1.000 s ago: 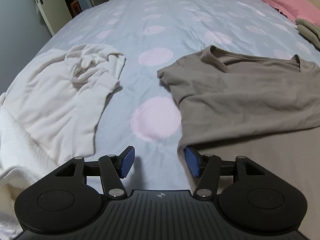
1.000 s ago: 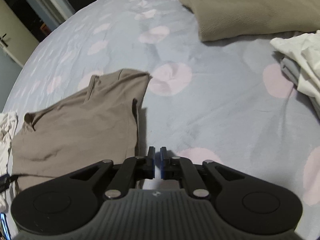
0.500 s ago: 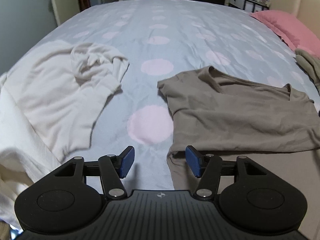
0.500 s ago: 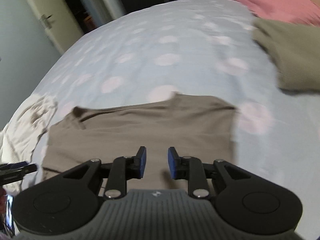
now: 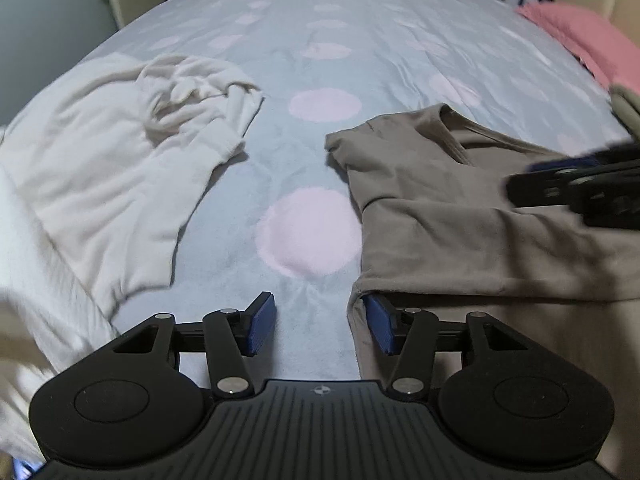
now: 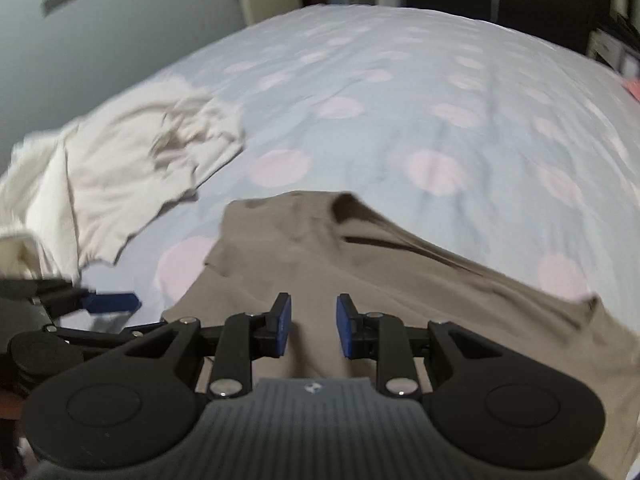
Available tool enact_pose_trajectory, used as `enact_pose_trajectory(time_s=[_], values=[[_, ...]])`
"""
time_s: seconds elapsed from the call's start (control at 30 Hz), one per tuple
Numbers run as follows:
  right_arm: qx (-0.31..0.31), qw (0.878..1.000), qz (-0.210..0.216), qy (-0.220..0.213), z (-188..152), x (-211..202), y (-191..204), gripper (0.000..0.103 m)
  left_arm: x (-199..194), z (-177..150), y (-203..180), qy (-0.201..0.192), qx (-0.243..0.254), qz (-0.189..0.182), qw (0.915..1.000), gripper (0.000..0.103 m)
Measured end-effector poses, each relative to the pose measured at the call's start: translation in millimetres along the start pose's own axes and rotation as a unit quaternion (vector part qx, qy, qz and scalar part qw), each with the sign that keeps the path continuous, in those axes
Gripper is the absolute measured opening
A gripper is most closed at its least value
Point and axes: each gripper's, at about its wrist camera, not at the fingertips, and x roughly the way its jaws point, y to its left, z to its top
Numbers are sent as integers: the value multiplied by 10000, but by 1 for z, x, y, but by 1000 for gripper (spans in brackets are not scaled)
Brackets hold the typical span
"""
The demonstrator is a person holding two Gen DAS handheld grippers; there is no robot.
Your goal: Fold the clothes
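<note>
Pale blue bedding with pink dots (image 5: 320, 32) covers the bed that carries all the clothes, and a taupe T-shirt (image 5: 460, 216) lies spread on it directly ahead of both tools. Its neckline sits at the far edge, one short sleeve points away to the left, and part of the cloth has been turned over so that a straight folded edge runs across the body.

In the left wrist view, the left hand-held gripper (image 5: 322, 322) hangs over the shirt's near left edge. Its jaws stand about half apart; the right pad is at the cloth's edge and the left pad is over bare bedding, with nothing pinched. The right hand-held gripper (image 6: 310, 326) hovers above the middle of the shirt (image 6: 360, 264). Its jaws have just been opening and now stand a little apart, with only the fabric seen beyond the gap and no fold caught between the pads.

By my reading, the folding of this shirt has begun but is far from finished: one turn-over looks made, the sleeve still sticks out, and the body is not yet reduced to a neat packet.

Well to the left of both tools lies a cream garment (image 5: 120, 168), crumpled and unfolded, so it looks left to do. Far off to the right are a pink pillow (image 5: 580, 36) and a sliver of olive cloth (image 5: 626, 104). Beyond the bed are a grey wall and a dark doorway, blurred.
</note>
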Motion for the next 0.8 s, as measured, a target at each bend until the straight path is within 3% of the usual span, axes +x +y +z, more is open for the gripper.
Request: enact_pose_trajectory(time_s=[0.3,0.37,0.57,0.7,0.8], values=[[-654,9977,-39,148,37,21,33,29,-1,6,13,103,-265,-298,9992,50],[-788,9967,-46,165,45,23,37,29,3,5,17,245,-335,-364,9985,43],[-1271,9912,59,361,62,32,56,29,4,5,25,215,-605,-618,9960,42],[-1330,9903,172,363,71,40,62,36,5,4,24,184,-591,-709,9956,40],[-1286,9907,224,382,75,53,62,37,8,1,25,237,-561,-808,9949,31]])
